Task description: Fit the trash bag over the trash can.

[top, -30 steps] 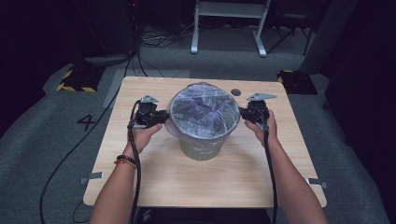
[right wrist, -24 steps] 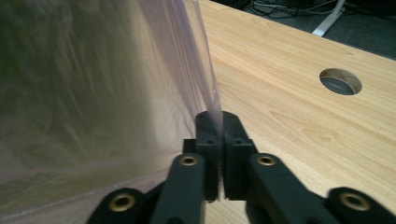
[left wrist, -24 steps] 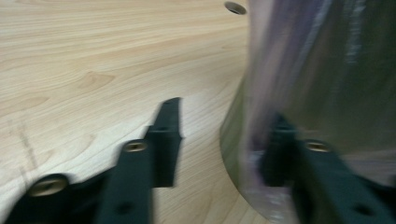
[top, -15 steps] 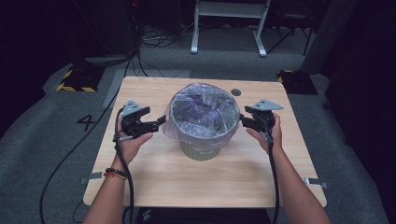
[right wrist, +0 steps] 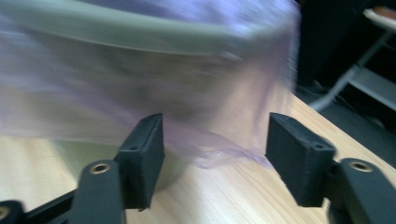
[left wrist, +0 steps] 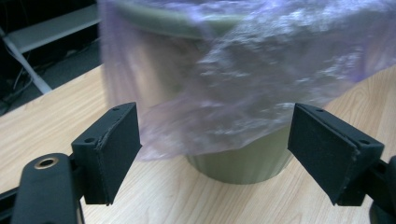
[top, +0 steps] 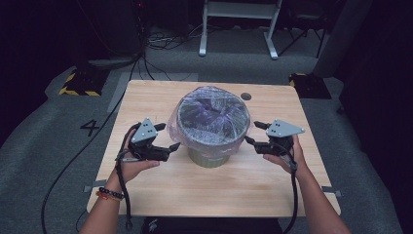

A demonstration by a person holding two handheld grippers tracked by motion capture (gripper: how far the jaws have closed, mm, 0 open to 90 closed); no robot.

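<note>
The thin purple plastic liner (top: 210, 114) already draped over the rim of the green ribbed plastic bin (top: 210, 157) mid-tabletop (top: 146, 97). Both the left gripper (top: 168, 137) and right gripper (top: 252, 132) had just been opening, fingers spread and empty; little beyond tidying seemed left.

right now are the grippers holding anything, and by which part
Nothing is held. The left gripper and right gripper have just been opening and stand open beside the bin, clear of its purple bag.

Wooden table (top: 146, 97) beneath both tongs, with a dark round hole (top: 246, 96) near its far edge. Beyond the tongs: grey floor, a white metal frame (top: 238, 24), yellow-black striped blocks (top: 78, 84), cables, a painted "4" (top: 90, 127).
</note>
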